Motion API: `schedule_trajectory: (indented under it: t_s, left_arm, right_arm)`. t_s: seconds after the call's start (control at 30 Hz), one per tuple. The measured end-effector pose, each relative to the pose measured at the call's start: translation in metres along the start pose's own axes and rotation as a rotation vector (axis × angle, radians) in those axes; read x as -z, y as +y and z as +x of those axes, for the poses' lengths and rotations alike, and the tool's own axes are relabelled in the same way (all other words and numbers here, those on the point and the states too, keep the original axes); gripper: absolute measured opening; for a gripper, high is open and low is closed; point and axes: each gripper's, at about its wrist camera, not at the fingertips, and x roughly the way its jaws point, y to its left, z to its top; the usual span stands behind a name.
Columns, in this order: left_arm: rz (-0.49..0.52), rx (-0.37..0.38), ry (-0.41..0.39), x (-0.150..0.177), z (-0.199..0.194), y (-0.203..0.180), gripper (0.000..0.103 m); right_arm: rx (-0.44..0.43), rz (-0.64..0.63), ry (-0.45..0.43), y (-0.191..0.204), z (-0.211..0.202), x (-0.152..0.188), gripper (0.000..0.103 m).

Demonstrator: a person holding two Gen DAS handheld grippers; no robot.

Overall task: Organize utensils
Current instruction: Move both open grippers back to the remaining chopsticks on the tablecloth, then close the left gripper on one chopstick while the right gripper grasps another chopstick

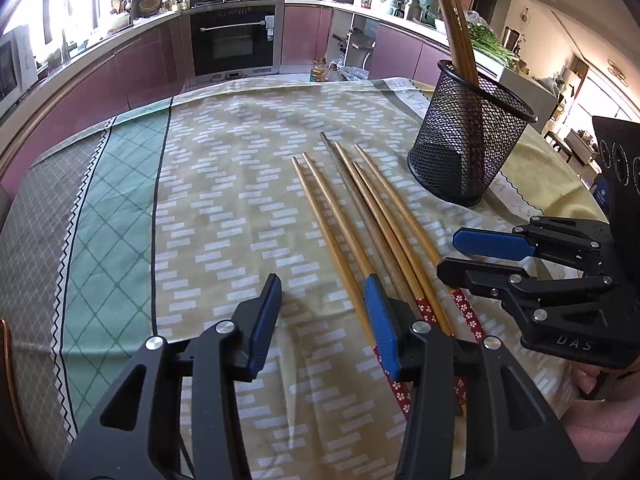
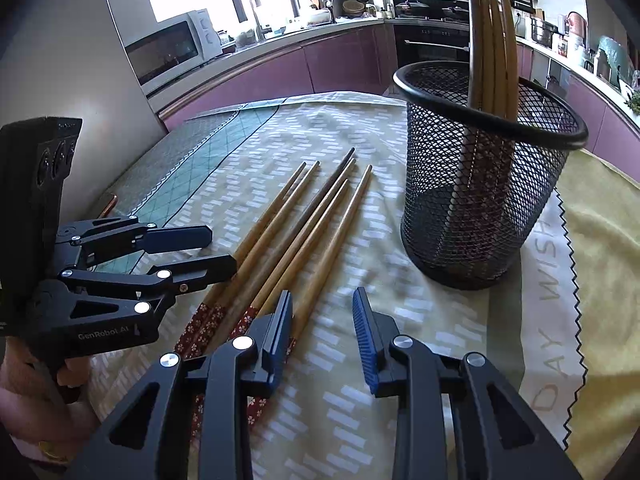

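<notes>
Several loose wooden chopsticks [image 1: 360, 208] [image 2: 300, 216] with red flowered ends lie side by side on the patterned tablecloth [image 1: 200, 200]. A black mesh holder [image 1: 460, 152] [image 2: 472, 220] stands upright to their right, with several chopsticks [image 1: 452, 28] [image 2: 490, 40] leaning inside it. My left gripper [image 1: 324, 284] [image 2: 222, 249] hovers open at the left side of the bundle's flowered ends, its right finger over the leftmost sticks. My right gripper [image 2: 322, 296] [image 1: 456, 252] is open at the right side, with the rightmost stick just inside its left finger. Neither gripper's pads press on anything.
A yellow cloth [image 2: 600, 240] covers the table right of the holder. Beyond the table's far edge are purple kitchen cabinets, an oven [image 1: 232, 40], a microwave [image 2: 172, 52] and oil bottles [image 1: 320, 70]. A hand [image 2: 36, 396] holds the left gripper.
</notes>
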Motion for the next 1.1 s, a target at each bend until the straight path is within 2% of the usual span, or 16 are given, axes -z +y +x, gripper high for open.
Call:
schedule_trajectory:
  t_s: [0.3, 0.53, 0.57, 0.73, 0.9, 1.1]
  left_arm:
    - [0.019, 0.0, 0.018, -0.016, 0.011, -0.001, 0.035]
    - [-0.007, 0.016, 0.023, -0.02, 0.014, 0.001, 0.018]
    - [-0.014, 0.026, 0.022, -0.02, 0.014, 0.002, 0.014]
    - [-0.074, 0.042, 0.01, -0.015, 0.01, 0.006, 0.008]
    - [-0.098, 0.064, -0.014, -0.008, -0.001, 0.01, 0.008]
    - [-0.055, 0.099, -0.01, -0.002, -0.008, 0.002, 0.008]
  right_arm:
    - [0.031, -0.004, -0.006, 0.004, 0.014, -0.014, 0.027]
    - [0.007, 0.06, -0.012, -0.007, 0.014, -0.016, 0.01]
    - [-0.003, 0.077, -0.013, -0.01, 0.014, -0.015, 0.009]
    - [-0.021, 0.126, -0.024, -0.018, 0.009, -0.011, 0.006]
    - [-0.04, 0.128, -0.048, -0.02, -0.002, -0.009, 0.006]
    - [-0.091, 0.063, -0.035, -0.009, -0.007, -0.006, 0.006]
